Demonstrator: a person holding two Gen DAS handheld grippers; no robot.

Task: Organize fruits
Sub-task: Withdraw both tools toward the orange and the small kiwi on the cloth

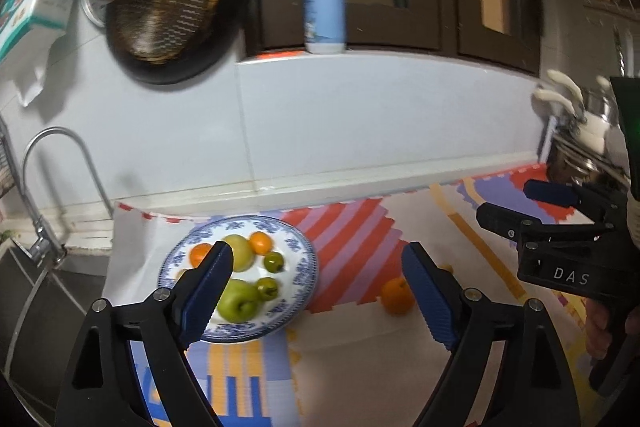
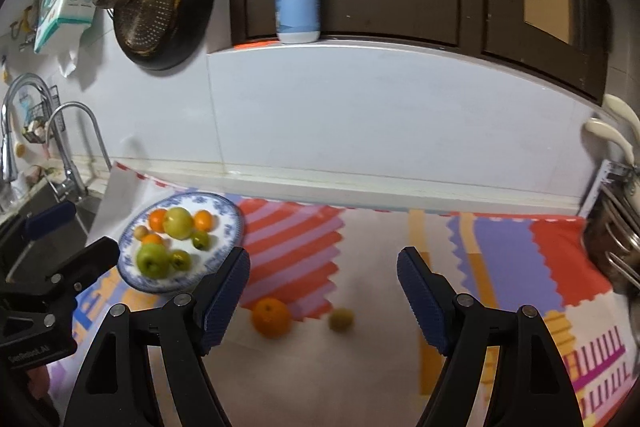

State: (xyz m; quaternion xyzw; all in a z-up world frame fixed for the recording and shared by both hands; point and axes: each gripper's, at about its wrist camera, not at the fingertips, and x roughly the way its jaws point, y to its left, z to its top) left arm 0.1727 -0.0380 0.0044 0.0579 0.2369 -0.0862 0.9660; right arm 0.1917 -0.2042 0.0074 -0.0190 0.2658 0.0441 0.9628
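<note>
step: gathering loose fruit onto plate (image 2: 234, 227) | both grippers gaping, empty: left gripper (image 1: 316, 291), right gripper (image 2: 324, 291) | next: right descends on orange (image 2: 271, 317)

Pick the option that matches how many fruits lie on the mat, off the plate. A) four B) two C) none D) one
B: in the right wrist view an orange and a small yellow-green fruit sit on the mat, apart from the blue-patterned plate.
</note>
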